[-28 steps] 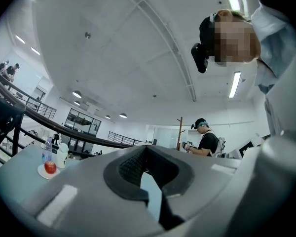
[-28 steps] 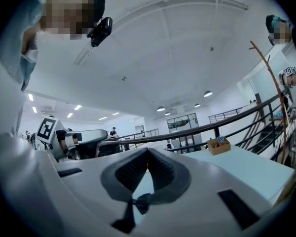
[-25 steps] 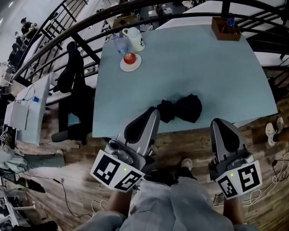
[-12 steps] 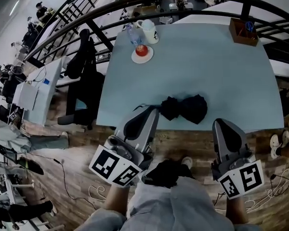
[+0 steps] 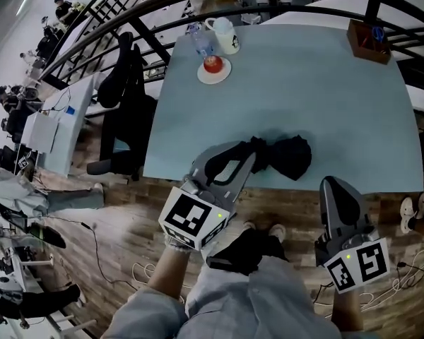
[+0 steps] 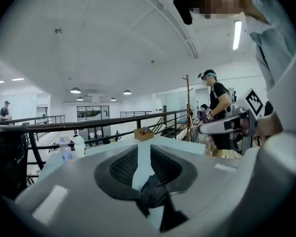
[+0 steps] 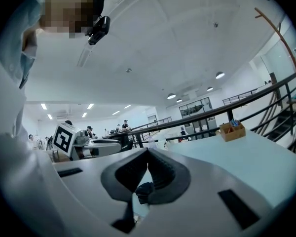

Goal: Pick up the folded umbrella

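We note the approach step: left gripper (image 5: pixel 251 157) jaws, just parting, loosely flank the nine-o'clock end of the folded umbrella (image 5: pixel 284 155); right gripper (image 5: pixel 337 184) jaws together; closure needed next.

This is a big open office on an upper floor. Ahead of the jaws, past the pale blue table (image 5: pixel 304 83), runs a black railing (image 5: pixel 148 30). Left of the jaws stands an office chair (image 5: pixel 124 119). Farther left and lower down, people (image 5: pixel 6 101) are at desks (image 5: pixel 46 129). Round lights (image 6: pixel 75 90) dot the high white ceiling.
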`<state>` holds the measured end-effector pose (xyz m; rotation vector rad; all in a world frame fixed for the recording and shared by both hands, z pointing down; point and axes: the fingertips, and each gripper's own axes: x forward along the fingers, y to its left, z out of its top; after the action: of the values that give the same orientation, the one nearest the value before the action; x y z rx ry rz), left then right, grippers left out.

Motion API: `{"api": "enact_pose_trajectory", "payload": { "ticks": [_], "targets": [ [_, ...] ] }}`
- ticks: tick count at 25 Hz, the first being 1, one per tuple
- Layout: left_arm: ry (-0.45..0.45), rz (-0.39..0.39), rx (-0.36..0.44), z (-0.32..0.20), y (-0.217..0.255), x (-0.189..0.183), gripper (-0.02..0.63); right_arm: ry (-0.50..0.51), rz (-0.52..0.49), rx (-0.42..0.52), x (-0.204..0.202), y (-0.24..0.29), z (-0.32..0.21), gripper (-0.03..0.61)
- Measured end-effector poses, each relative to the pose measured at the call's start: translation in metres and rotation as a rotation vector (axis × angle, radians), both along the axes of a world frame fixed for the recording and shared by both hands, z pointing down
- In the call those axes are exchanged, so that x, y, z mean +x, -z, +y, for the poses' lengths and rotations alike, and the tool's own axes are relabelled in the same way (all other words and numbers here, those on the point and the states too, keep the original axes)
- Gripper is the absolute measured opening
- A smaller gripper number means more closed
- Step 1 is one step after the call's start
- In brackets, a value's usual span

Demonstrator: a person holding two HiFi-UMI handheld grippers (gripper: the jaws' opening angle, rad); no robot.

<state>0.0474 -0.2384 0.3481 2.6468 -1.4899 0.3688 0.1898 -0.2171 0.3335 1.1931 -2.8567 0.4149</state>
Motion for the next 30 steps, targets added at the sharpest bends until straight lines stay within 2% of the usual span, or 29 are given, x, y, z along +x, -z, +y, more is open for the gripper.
{"api": "enact_pose_trajectory", "payload": {
  "ticks": [4, 7, 11, 15, 17, 21, 25, 30],
  "targets": [
    [-0.131, -0.080, -0.087, -0.010, -0.030, 0.013, 0.159, -0.013, -0.007, -0.021, -0.003, -0.009, -0.003, 0.000],
    [-0.231, -0.197, -0.124, -0.019, -0.052, 0.025, 0.215, -0.023, -0.004, -0.031, -0.004, -0.013, -0.008, 0.000],
    [-0.335, -0.317, -0.220, -0.029, -0.097, 0.032, 0.223, -0.038, 0.003, -0.049, -0.004, -0.020, -0.010, 0.000],
    [-0.404, -0.491, -0.310, -0.038, -0.146, 0.030, 0.225, -0.048, 0.011, -0.063, -0.002, -0.025, -0.013, 0.000],
    [-0.449, -0.554, -0.362, -0.040, -0.168, 0.031, 0.229, -0.053, 0.013, -0.071, -0.002, -0.027, -0.015, 0.000],
    [-0.508, -0.661, -0.475, -0.044, -0.209, 0.024, 0.232, -0.059, 0.015, -0.082, -0.004, -0.030, -0.018, 0.000],
    [-0.567, -0.726, -0.515, -0.045, -0.233, 0.025, 0.235, -0.060, 0.017, -0.093, -0.004, -0.033, -0.020, 0.000],
    [-0.613, -0.822, -0.564, -0.045, -0.262, 0.023, 0.272, -0.067, 0.013, -0.103, -0.004, -0.037, -0.021, 0.000]
  ]
}}
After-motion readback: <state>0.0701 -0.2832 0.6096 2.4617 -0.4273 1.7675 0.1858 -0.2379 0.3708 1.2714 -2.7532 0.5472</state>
